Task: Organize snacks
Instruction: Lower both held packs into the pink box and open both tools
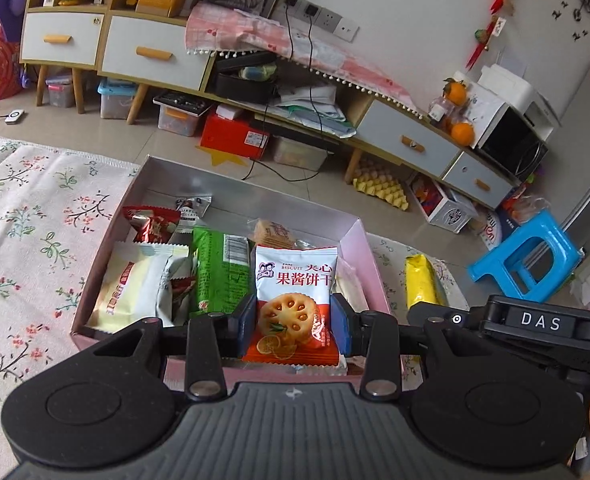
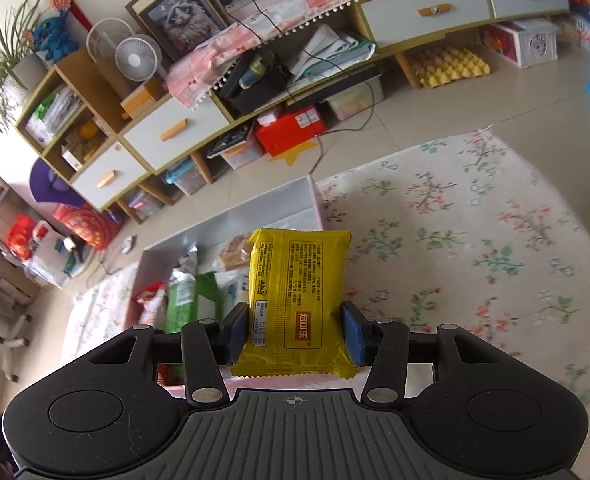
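Observation:
My left gripper [image 1: 293,320] is shut on a white and orange biscuit packet [image 1: 293,300] and holds it over the near right part of a pink box [image 1: 365,248]. The box holds a green packet [image 1: 219,272], a cream packet [image 1: 131,288], a red packet [image 1: 151,224] and others. My right gripper [image 2: 295,330] is shut on a yellow snack packet [image 2: 299,296] and holds it upright just right of the box [image 2: 287,208]. The yellow packet also shows in the left wrist view [image 1: 423,280], beyond the box's right wall.
The box sits on a floral cloth [image 2: 475,260]. Behind it, on the tiled floor, stands a long low cabinet [image 1: 407,136] with drawers, bins and a red box [image 1: 235,136] beneath. A blue stool [image 1: 531,260] stands at the right.

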Available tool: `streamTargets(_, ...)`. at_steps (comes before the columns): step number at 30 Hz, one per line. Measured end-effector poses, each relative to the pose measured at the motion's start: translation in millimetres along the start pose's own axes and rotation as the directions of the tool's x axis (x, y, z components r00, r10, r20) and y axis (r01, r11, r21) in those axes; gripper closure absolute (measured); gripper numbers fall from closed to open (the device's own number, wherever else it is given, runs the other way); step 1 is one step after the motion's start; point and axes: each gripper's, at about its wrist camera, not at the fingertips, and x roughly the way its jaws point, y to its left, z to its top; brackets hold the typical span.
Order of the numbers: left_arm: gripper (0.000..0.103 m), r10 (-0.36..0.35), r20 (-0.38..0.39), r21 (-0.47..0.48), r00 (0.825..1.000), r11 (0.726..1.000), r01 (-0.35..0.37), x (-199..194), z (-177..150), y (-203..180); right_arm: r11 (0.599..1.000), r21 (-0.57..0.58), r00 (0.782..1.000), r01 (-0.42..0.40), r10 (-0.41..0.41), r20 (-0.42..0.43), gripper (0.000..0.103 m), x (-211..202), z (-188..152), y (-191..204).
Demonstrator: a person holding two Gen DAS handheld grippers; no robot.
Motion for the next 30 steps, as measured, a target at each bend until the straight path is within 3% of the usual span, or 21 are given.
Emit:
streamTargets(18,0.064,0.006,-0.010,0.072,1.000,0.997,-0.005,15,-1,-6,0.996,0.027,0.996,-0.081,0.081,-0.028,0.055,34,2,5)
streamTargets(30,0.061,0.005,0.005,0.037,1.000,0.999,-0.005,5,2,3,0.993,0.016,0.993,-0.119,0.119,-0.003,0.052,34,1,12)
